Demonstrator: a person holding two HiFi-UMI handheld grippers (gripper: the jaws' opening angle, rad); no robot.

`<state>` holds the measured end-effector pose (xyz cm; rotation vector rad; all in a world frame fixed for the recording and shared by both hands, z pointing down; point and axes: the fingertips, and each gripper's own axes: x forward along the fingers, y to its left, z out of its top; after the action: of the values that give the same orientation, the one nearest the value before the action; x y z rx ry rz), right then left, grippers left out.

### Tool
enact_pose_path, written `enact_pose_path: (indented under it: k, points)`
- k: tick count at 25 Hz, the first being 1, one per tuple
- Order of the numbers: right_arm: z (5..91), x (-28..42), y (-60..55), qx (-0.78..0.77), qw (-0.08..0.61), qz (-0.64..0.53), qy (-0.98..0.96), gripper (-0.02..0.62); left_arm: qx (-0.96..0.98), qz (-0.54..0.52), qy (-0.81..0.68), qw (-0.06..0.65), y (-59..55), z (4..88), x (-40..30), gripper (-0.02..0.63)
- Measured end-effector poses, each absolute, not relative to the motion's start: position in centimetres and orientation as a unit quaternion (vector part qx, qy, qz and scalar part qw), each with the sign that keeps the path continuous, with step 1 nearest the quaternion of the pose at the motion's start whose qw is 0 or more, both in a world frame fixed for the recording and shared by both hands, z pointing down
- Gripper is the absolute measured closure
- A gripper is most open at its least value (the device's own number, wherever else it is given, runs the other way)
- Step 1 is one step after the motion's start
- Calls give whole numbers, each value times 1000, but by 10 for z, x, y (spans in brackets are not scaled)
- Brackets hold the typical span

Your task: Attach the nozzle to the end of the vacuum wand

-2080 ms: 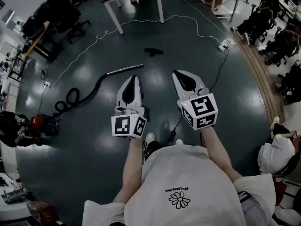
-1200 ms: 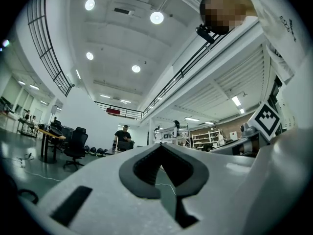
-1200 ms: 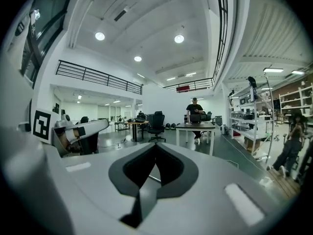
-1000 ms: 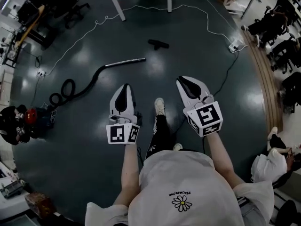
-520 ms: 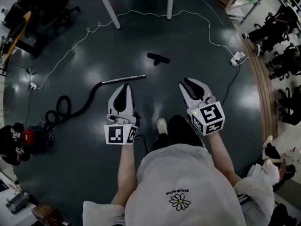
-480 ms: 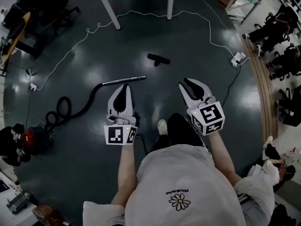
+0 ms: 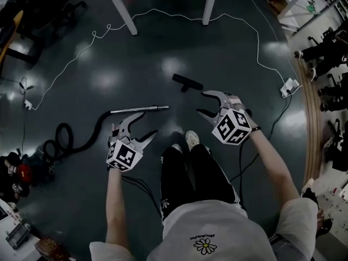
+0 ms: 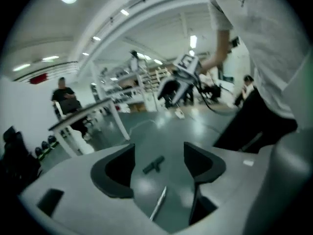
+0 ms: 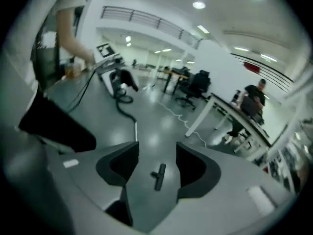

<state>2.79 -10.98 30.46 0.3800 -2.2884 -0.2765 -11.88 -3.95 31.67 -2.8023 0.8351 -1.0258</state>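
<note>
The black T-shaped nozzle (image 7: 187, 82) lies on the dark floor, apart from the metal wand (image 7: 138, 110) and its black hose (image 7: 76, 140). My left gripper (image 7: 142, 126) hovers just short of the wand's end, its jaws opening, nothing between them. My right gripper (image 7: 203, 103) hangs just short of the nozzle, its jaws also opening and empty. In the left gripper view the nozzle (image 8: 154, 165) and wand (image 8: 159, 203) show on the floor beyond the jaws. The right gripper view frames the nozzle (image 9: 158, 176) between its jaws, with the wand (image 9: 136, 129) further off.
White table legs (image 7: 122, 12) stand ahead, a white cable (image 7: 163, 12) winds across the floor to a power strip (image 7: 288, 86). The person's shoes (image 7: 190, 140) are between the grippers. Seated people and chairs (image 7: 326, 53) line the right side.
Both grippers went from shut to wide open and dropped toward the floor. The right one swung toward the nozzle, the left toward the wand end. The person has stepped closer and bent down.
</note>
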Motion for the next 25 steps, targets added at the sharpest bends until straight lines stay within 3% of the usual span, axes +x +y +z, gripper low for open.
enact_pose_path:
  k: [3, 6, 10, 13, 15, 18, 25]
  points:
    - [495, 26, -179, 20, 490, -228, -841, 347, -861, -491, 132, 30, -82, 539, -169, 281]
    - [689, 20, -246, -64, 546, -332, -766, 352, -806, -589, 50, 38, -125, 749, -216, 278]
    - [874, 1, -307, -110, 580, -395, -704, 388, -760, -650, -10, 20, -158, 932, -242, 278]
    - [947, -10, -320, -156, 596, -392, -683, 366, -734, -678, -47, 3, -153, 994, -239, 281]
    - [978, -9, -327, -175, 625, -384, -657, 349, -725, -687, -43, 18, -156, 1013, -236, 355]
    - [1001, -12, -341, -183, 655, -413, -606, 384, -743, -669, -10, 23, -168, 1016, -243, 386]
    - [969, -32, -320, -48, 585, -259, -767, 397, -788, -611, 75, -10, -181, 988, -240, 434]
